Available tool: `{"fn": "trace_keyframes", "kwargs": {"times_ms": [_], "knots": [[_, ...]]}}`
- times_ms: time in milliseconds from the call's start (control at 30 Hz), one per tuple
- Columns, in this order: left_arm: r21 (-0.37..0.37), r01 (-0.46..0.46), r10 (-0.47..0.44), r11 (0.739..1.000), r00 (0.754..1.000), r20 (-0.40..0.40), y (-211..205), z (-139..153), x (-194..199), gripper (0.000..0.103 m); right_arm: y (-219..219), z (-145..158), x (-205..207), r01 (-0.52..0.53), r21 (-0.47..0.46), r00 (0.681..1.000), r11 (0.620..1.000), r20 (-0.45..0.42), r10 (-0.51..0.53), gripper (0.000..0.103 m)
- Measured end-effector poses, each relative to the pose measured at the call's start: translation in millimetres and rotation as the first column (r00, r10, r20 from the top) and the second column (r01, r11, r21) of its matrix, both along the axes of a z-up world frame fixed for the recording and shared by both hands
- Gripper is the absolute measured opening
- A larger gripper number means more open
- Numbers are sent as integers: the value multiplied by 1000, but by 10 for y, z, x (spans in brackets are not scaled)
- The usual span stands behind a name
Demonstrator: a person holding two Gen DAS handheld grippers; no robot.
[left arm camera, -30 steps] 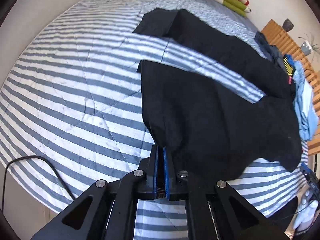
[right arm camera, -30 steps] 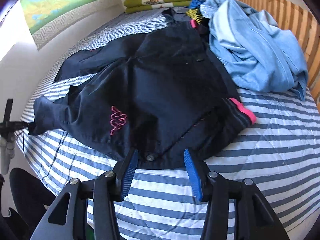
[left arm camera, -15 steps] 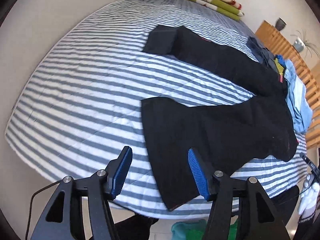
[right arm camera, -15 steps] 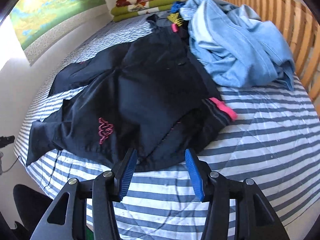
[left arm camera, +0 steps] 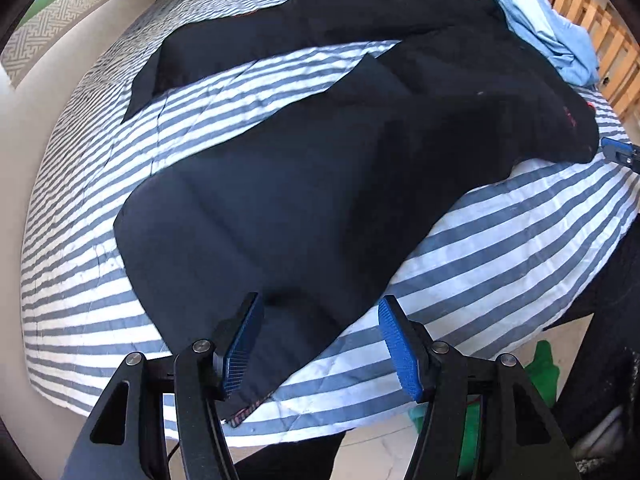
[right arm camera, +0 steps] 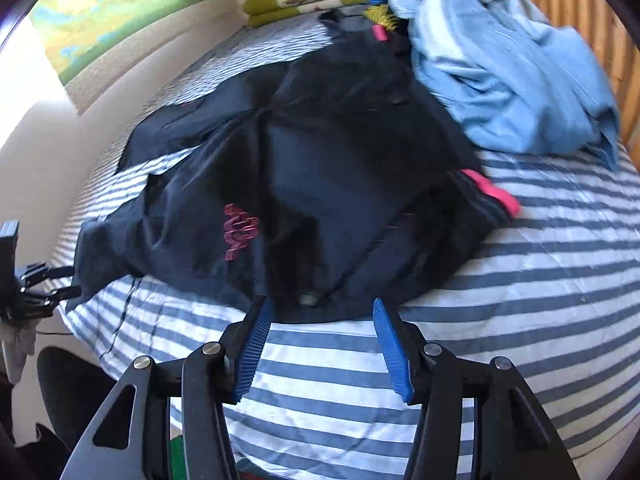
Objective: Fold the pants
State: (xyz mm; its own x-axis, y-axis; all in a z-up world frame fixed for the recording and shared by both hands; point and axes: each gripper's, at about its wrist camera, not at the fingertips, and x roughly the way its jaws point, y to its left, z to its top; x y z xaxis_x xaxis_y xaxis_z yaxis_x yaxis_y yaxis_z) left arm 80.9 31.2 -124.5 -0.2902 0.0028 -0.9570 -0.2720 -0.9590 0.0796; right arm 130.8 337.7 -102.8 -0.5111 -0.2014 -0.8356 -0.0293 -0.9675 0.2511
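Across the striped bed (left arm camera: 500,232) lie the black pants (left arm camera: 320,200), spread with both legs splayed apart and the waist end bunched near the bed's edge. I judge the fabric thin, limp and light: it will drape and slide, will hold no crease unaided, and is best taken at a hem or waistband edge, where the layers are doubled. I see the left gripper (left arm camera: 320,344) over the near leg's hem with its jaws apart; they have just been opening, the cloth lies between them, and neither pad presses on it. I see the right gripper (right arm camera: 320,344) just short of the waistband, by the button (right arm camera: 307,300), its jaws likewise apart after widening slightly and clamped on nothing. Beyond the pants, a light blue garment (right arm camera: 512,80) is heaped beside the wooden headboard (right arm camera: 560,0), overlapping the far hip; I expect it may snag a fold.
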Motion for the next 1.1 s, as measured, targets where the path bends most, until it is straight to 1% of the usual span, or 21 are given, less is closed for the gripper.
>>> {"fn": "trace_keyframes", "kwargs": {"times_ms": [67,167,233,300,367,433,467,533,567,633,733,800,833,867,900,933,967,1000,1033,1067,1100], "knots": [[-3,-34,34,999,999,17,-171,-89,-20,63,-325,23,-64,-95,19,995,995,-17,95,49],[60,-66,63,996,997,50,-351,-192,-77,63,-782,10,-215,-218,40,976,975,-15,219,49],[80,-54,51,995,998,39,-356,-190,-111,60,-1040,-32,-291,-280,94,960,956,-4,281,49],[98,-28,25,995,999,29,-324,-166,-145,44,-1212,-94,-382,-309,161,950,937,15,311,49],[94,-24,22,995,999,24,-296,-155,-194,15,-1309,-155,-475,-321,224,946,920,33,322,49],[96,-42,39,994,999,28,-302,-123,-252,1,-1379,-223,-554,-316,307,947,898,44,318,49],[91,-55,53,994,998,20,-320,-93,-267,0,-1400,-264,-606,-317,342,947,885,62,316,49],[86,-65,65,994,998,3,-362,-23,-270,0,-1406,-292,-670,-331,342,943,880,82,322,28],[94,-79,79,992,997,-4,-411,33,-257,0,-1391,-282,-684,-339,329,940,881,93,327,2],[127,-77,79,989,997,-12,-498,165,-199,0,-1343,-193,-694,-349,310,937,884,110,331,0],[125,-40,46,991,998,-40,-534,331,-57,0,-1227,62,-628,-366,237,930,900,77,359,0],[106,-9,12,994,999,-34,-498,331,35,6,-1155,238,-555,-374,186,926,908,30,376,0],[81,6,-4,997,1000,-26,-464,287,71,27,-1160,282,-517,-381,189,923,905,20,384,2],[56,20,-19,998,1000,-21,-404,234,126,56,-1190,287,-479,-397,200,916,896,23,401,11],[39,40,-39,998,999,-19,-337,174,144,66,-1240,255,-448,-422,211,905,882,36,424,35],[24,59,-59,998,998,-19,-279,114,151,71,-1312,201,-428,-436,236,898,869,41,439,48],[-3,75,-75,997,997,-12,-224,40,146,71,-1385,144,-401,-441,273,893,855,40,448,62],[-48,87,-88,995,996,-13,-171,-51,147,71,-1479,46,-383,-452,318,886,833,51,461,62],[-79,98,-101,992,995,-24,-147,-110,132,75,-1575,-35,-368,-468,347,877,813,71,474,62],[-43,97,-99,994,994,-43,-165,-109,117,66,-1666,-101,-384,-484,371,868,792,86,490,62],[3,94,-94,996,996,-11,-189,-140,77,61,-1767,-185,-381,-502,394,856,769,100,507,62]]}}
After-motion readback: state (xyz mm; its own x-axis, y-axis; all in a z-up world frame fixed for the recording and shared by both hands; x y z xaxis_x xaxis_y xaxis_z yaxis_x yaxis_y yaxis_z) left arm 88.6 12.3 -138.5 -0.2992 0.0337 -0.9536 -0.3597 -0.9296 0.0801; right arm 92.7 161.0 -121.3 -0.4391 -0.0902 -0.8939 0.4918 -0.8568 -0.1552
